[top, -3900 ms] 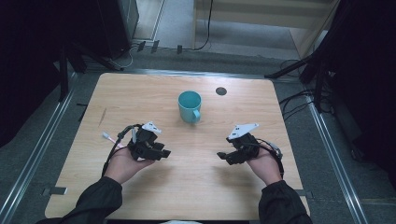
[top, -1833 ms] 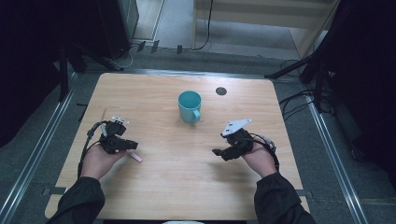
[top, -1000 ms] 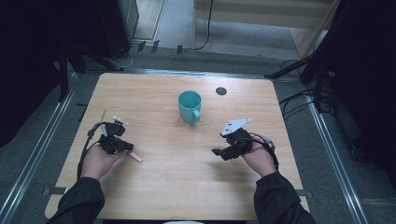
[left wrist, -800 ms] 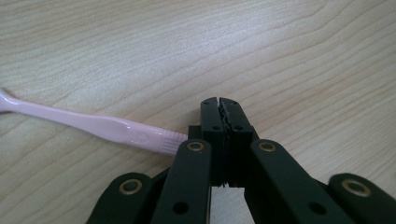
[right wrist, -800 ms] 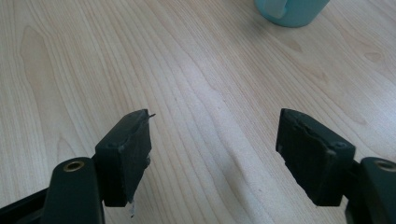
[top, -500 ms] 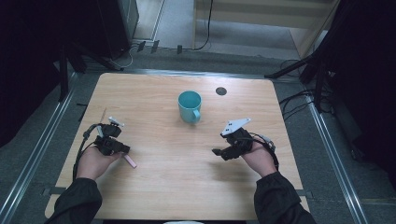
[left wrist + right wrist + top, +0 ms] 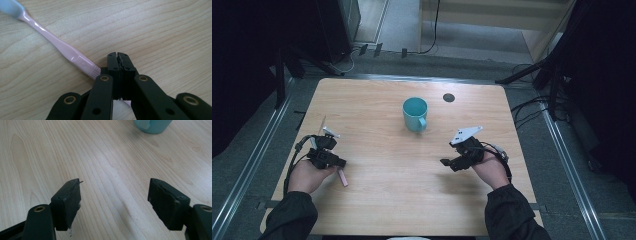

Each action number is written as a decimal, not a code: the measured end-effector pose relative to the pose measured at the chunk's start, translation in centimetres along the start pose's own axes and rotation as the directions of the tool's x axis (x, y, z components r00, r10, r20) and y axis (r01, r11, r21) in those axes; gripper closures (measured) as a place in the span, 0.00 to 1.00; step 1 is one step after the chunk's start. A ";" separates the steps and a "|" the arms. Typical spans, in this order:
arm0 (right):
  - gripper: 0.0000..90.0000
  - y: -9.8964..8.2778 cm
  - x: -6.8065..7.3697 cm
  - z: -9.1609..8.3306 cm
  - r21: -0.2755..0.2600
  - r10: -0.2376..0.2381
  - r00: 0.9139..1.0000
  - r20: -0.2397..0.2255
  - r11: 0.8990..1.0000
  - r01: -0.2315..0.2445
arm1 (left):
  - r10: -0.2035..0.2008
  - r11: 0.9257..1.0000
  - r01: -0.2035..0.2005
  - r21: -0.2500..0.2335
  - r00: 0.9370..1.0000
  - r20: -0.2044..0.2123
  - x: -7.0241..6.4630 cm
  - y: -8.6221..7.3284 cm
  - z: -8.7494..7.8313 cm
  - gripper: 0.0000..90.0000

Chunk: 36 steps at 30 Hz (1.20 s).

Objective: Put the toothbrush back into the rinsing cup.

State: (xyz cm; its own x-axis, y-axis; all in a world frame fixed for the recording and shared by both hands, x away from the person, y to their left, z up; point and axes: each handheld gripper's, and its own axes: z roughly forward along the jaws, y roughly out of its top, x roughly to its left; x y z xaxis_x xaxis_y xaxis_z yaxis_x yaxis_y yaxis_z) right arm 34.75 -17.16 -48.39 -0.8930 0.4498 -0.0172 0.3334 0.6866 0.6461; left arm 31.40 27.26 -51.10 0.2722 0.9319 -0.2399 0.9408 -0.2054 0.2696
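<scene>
The left gripper point(image 7: 117, 56) has its jaws pressed together on the handle of the slim pink plastic toothbrush with pale blue bristles point(image 7: 60, 47), which lies low over the light wooden table point(image 7: 377, 200) at its near left. The right gripper point(image 7: 113, 202) hovers with jaws wide apart, holding nothing. Step in hand: pickup. The probable next move is to lift and carry the toothbrush right and farther to the teal ceramic mug point(image 7: 414, 113), which calls for a firm grip.

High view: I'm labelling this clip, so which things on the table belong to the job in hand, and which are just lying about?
In the job:
- pink plastic toothbrush with a pale blue head, its handle end at the shut left tongs
- teal ceramic mug, ahead of the open right tongs

Lying about:
- small dark round disc set in the wooden table
</scene>
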 end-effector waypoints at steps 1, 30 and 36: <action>0.29 0.0 0.0 0.0 0.000 -0.001 1.000 0.001 1.000 0.001 | 0.003 1.000 -0.003 0.002 1.000 -0.004 0.1 -0.1 -0.1 0.99; 0.29 0.0 0.1 0.1 0.009 -0.009 1.000 -0.005 1.000 0.009 | -0.068 0.998 0.068 0.017 0.997 -0.033 2.6 -1.5 -1.4 0.98; 0.29 0.0 0.1 0.1 0.011 -0.010 1.000 -0.005 1.000 0.010 | -0.071 0.997 0.071 0.012 0.997 -0.032 2.7 -1.5 -1.7 0.96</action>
State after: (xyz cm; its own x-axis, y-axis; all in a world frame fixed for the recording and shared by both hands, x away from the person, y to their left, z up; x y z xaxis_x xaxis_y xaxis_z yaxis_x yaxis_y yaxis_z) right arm 34.67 -17.03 -48.47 -0.8977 0.4402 -0.0200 0.3276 0.6971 0.6378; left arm 30.31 30.57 -50.53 0.1985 0.9531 -0.2286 0.9601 -0.1421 0.2409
